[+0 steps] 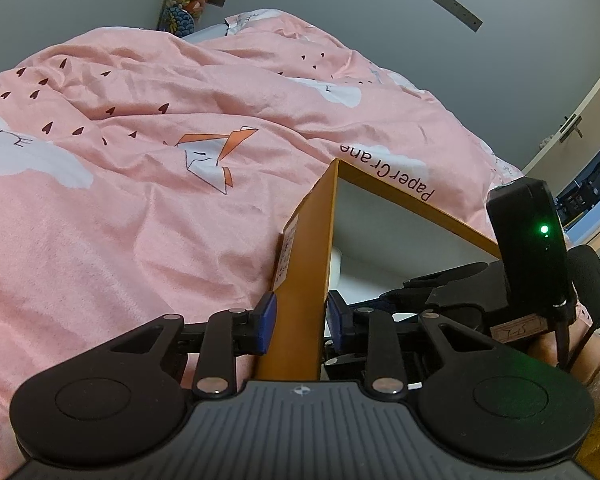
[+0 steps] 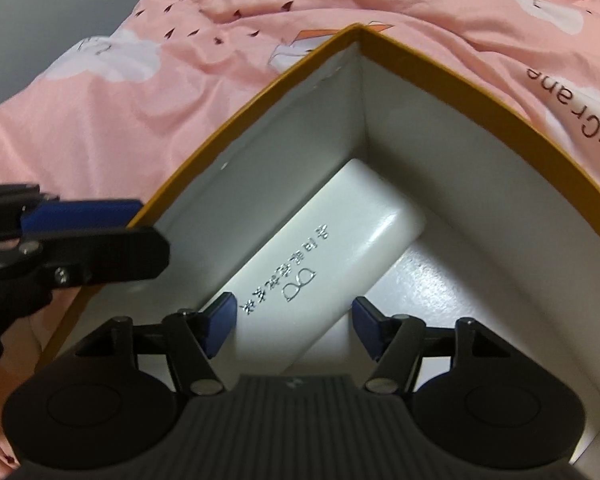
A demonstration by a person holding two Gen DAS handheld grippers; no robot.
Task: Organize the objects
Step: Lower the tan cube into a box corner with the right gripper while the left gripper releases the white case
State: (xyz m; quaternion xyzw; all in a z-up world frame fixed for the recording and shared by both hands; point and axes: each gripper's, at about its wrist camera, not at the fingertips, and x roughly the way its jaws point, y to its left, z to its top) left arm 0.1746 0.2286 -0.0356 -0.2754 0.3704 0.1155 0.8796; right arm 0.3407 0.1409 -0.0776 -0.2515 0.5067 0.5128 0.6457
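In the left wrist view, the left gripper (image 1: 300, 320) is clamped on the thin wall of the orange cardboard box (image 1: 308, 240), which is set on a soft, rumpled pink duvet (image 1: 140, 200); a tip is risked there.

In the right wrist view, the right gripper (image 2: 292, 326) is held part-open astride the glossy white glasses case (image 2: 332, 252), gripping nothing; the case is lying in the box corner, and a snag on the wall is possible.
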